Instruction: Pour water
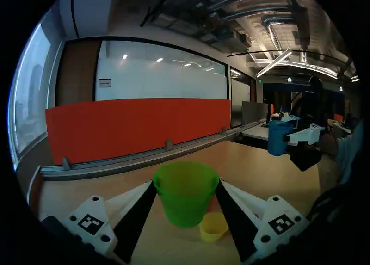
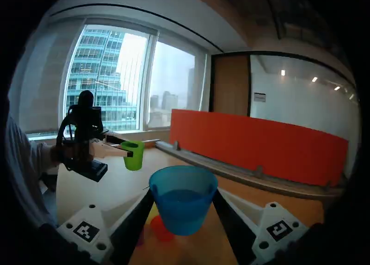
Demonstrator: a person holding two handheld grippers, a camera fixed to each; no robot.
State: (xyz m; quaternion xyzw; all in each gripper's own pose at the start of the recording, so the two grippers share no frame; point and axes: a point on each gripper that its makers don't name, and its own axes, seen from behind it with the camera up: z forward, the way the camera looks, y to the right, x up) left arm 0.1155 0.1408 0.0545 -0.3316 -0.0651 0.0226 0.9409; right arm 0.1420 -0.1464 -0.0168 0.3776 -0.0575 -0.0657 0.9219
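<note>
In the left gripper view my left gripper (image 1: 185, 201) is shut on a green cup (image 1: 186, 192), held upright above the wooden table (image 1: 249, 158). Farther right in that view my right gripper (image 1: 284, 138) holds a blue cup (image 1: 277, 138). In the right gripper view my right gripper (image 2: 183, 202) is shut on the blue cup (image 2: 183, 200), which stands upright with water in it. At mid left of that view the left gripper (image 2: 125, 151) holds the green cup (image 2: 133, 155), with a hand and sleeve (image 2: 27, 172) behind it.
A small yellow cup (image 1: 213, 226) stands on the table under the green cup. A red cup (image 2: 162, 228) and a yellow one (image 2: 152, 213) show below the blue cup. An orange divider panel (image 1: 138, 124) runs along the table's far edge. Large windows (image 2: 111, 80) lie beyond.
</note>
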